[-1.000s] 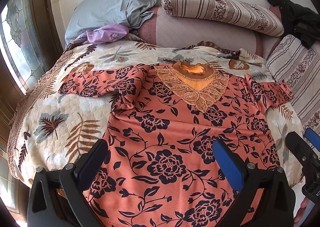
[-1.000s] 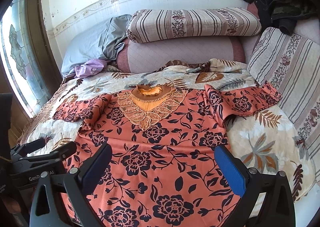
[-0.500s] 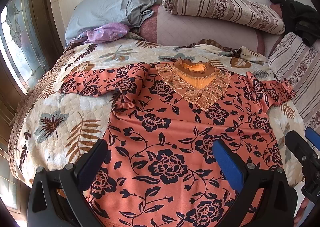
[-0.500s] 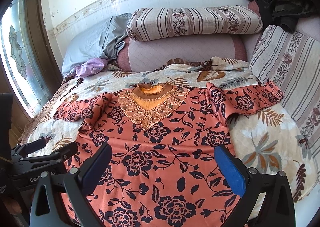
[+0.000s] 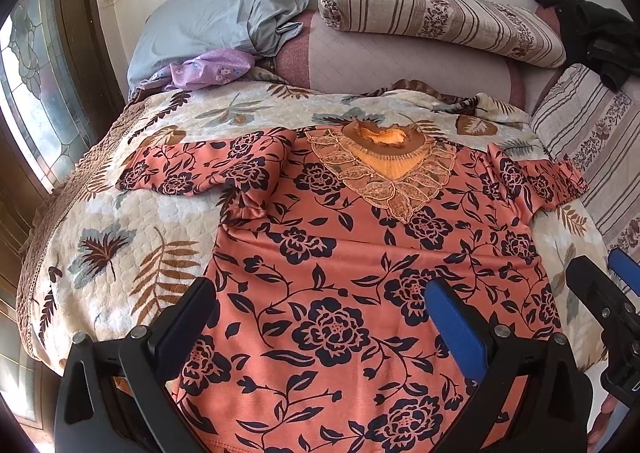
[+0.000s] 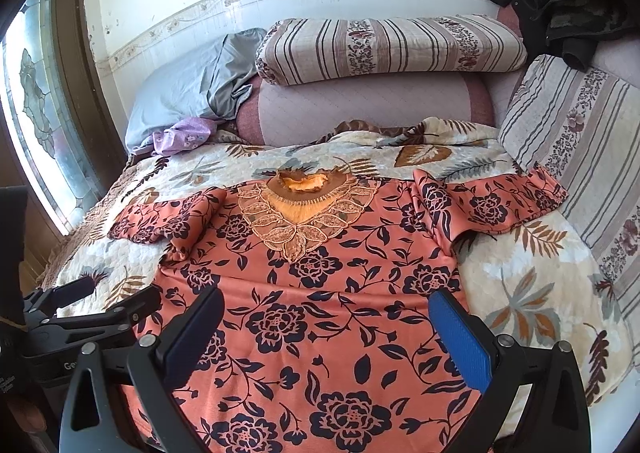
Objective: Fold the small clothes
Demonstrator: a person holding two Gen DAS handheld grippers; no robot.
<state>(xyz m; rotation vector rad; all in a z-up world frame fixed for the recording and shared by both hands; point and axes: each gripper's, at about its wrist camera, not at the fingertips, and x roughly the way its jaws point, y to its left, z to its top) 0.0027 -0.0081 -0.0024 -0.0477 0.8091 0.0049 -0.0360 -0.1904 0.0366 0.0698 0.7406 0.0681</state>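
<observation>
Both cameras had moved only a little since the earlier frames, slightly forward and lower over the bed, and the blouse (image 5: 352, 277) had stayed in its place.

It lay spread flat, front side up, on the bedspread (image 5: 132, 237), with its neck toward the pillows and its hem toward the grippers. The cloth was smooth, salmon orange with dark navy roses and vines. At the neck there was a brown and gold lace collar (image 5: 384, 173) in leaf shapes. The left sleeve (image 5: 200, 169) lay stretched out to the window side, a bit wrinkled at the armpit, and the right sleeve (image 6: 496, 209) reached toward the striped cushion (image 6: 580, 133) at the side.

The left gripper (image 5: 320, 329) hovered above the lower part of the blouse with its jaws wide apart and nothing between them. The right gripper (image 6: 328, 333) stood the same way, spread wide and empty, above the hem. Its blue pads (image 6: 460, 345) were not touching the cloth, as far as it could be seen.

The bedspread was quilted, cream coloured, with brown and grey leaf prints. At the head of the bed a long striped bolster (image 6: 392, 49) rested on a pink padded roll (image 6: 372, 109). Beside them lay a grey-blue pillow (image 5: 216, 21) and a crumpled lilac cloth (image 5: 208, 67). A dark garment (image 6: 560, 17) was thrown in the far right corner. The wall behind was white with a flowered border strip, and a window (image 6: 36, 113) with patterned glass in a dark wooden frame stood on the left.
</observation>
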